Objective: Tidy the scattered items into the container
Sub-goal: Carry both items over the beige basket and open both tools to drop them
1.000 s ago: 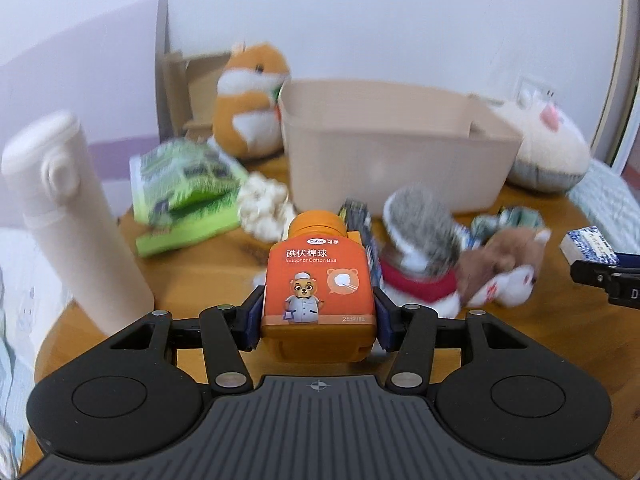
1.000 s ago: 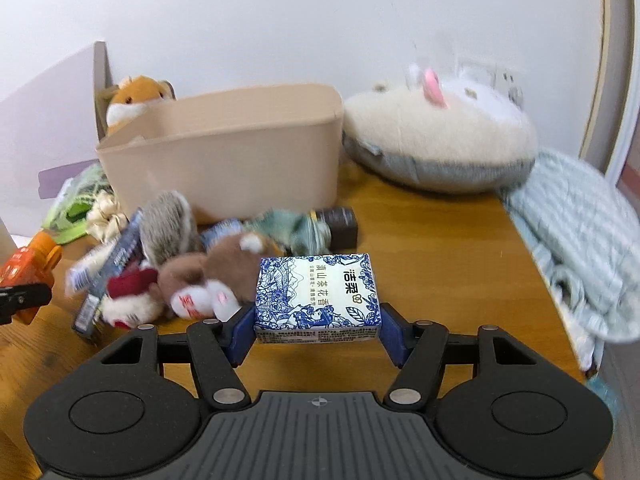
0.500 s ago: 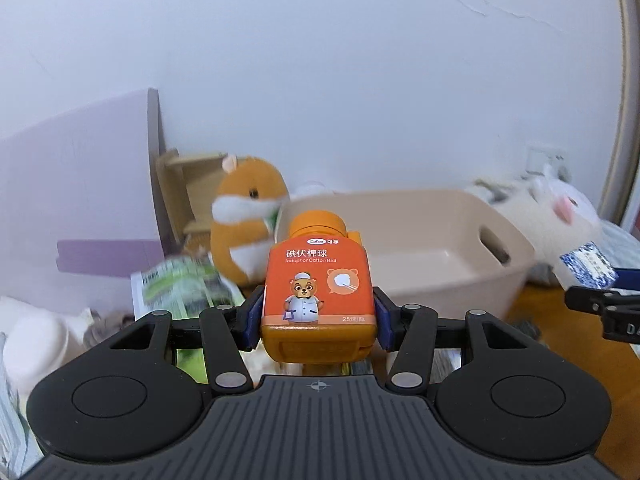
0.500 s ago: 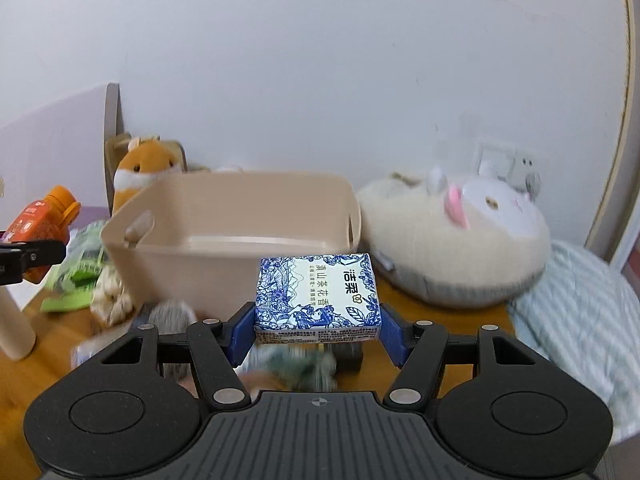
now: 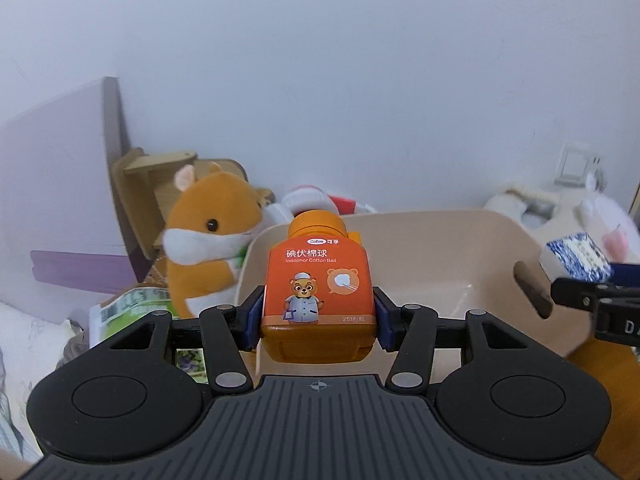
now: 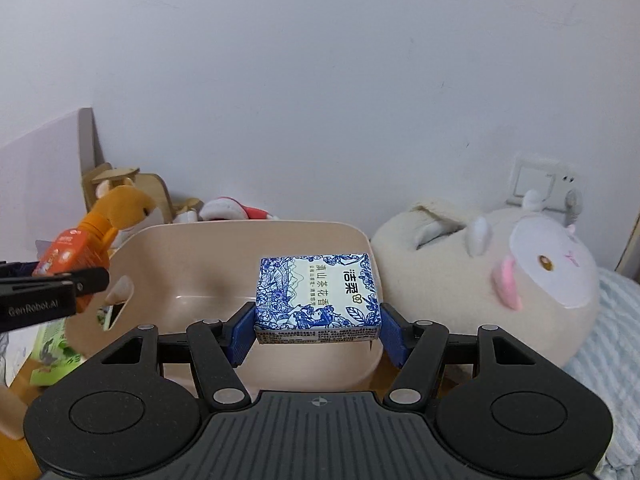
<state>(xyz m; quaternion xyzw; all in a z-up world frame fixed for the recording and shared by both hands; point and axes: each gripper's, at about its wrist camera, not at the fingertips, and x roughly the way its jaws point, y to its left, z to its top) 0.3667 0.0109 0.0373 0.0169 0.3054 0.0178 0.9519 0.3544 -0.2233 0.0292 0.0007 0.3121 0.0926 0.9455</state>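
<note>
1. Left wrist view: the left gripper sits at center of the frame, its jaws closed on both sides of the orange bottle, which stands upright between the blue pads.
2. Behind the bottle, the beige bin fills the center and right; the bottle covers its near left wall.
3. The hamster toy stands left of the bin, touching its rim. A green packet lies at lower left.
4. At the right edge, the right gripper appears with the tissue pack over the bin's right end.
5. Right wrist view: the right gripper is at center, jaws closed on the tissue pack, held flat in front of the bin.
6. At the left edge, the left gripper holds the bottle tilted by the bin's left wall.
7. A cream plush lies right of the bin, just beside it.
</note>
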